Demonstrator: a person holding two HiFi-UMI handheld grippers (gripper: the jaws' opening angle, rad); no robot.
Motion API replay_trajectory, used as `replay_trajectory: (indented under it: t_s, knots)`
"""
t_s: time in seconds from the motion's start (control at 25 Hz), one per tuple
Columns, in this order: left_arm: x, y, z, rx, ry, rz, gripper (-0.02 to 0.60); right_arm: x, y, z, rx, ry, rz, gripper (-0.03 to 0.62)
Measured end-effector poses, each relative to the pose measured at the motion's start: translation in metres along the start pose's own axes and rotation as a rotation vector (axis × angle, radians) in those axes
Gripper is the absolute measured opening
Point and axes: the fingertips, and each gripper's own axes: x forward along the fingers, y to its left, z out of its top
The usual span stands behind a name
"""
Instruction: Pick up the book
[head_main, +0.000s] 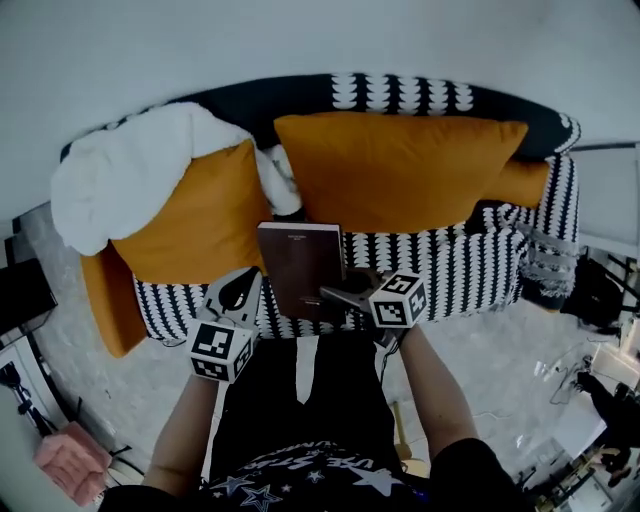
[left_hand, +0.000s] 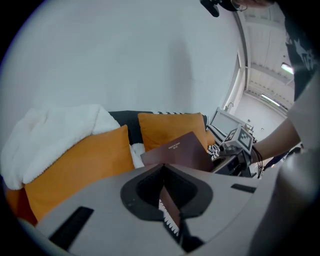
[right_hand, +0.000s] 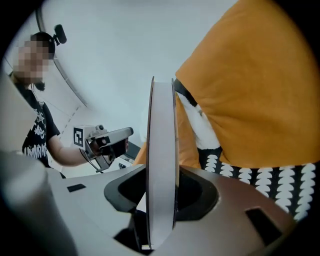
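Seen from the head view, a black-and-white patterned sofa (head_main: 460, 270) arcs from 9 o'clock to 3 o'clock, with a large orange cushion (head_main: 395, 170) at 12 o'clock, a second orange cushion (head_main: 200, 220) at 10 o'clock and a white blanket (head_main: 130, 170) heaped on that one. The book (head_main: 300, 265), brown cover facing up, sits at the centre of that view, in front of the sofa's seat edge. The right gripper (head_main: 335, 294) grips it from 4 o'clock, jaws clamped on its lower right part. The left gripper (head_main: 240, 290) hangs at 7 o'clock of the book, just beside it but apart. Only the right gripper view shows the grip itself: the pale page edge stands upright between the 2 jaws, which press on both covers. Only the left gripper view shows the small pale lettering on the tilted cover, and that this gripper's own jaws stand together with nothing between them. In the head view the book's top edge overlaps the large cushion's lower edge, and its left edge lies near the second cushion. A bare wall (head_main: 300, 40) fills the view above the sofa. Pale floor (head_main: 500, 350) lies open at 4 o'clock, with clutter at the far right edge.
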Motion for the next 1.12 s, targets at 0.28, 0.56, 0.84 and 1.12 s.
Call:
replay_trajectory:
  t_s: [0.28, 0.56, 0.84, 1.12]
  knots:
    - [-0.036, 0.004, 0.026, 0.064, -0.036, -0.033, 0.006, -0.011, 0.050, 0.020, 0.004, -0.111, -0.073, 0.158]
    - [-0.067, 0.006, 0.054, 0.112, -0.102, -0.078, 0.006, -0.037, 0.084, 0.042, -0.035, -0.220, -0.192, 0.156]
    - [-0.107, 0.004, 0.069, 0.150, -0.145, -0.150, 0.006, -0.060, 0.132, 0.055, -0.047, -0.382, -0.301, 0.155]
    - [-0.126, -0.003, 0.050, 0.204, -0.111, -0.250, 0.006, -0.068, 0.168, 0.039, -0.041, -0.492, -0.380, 0.155]
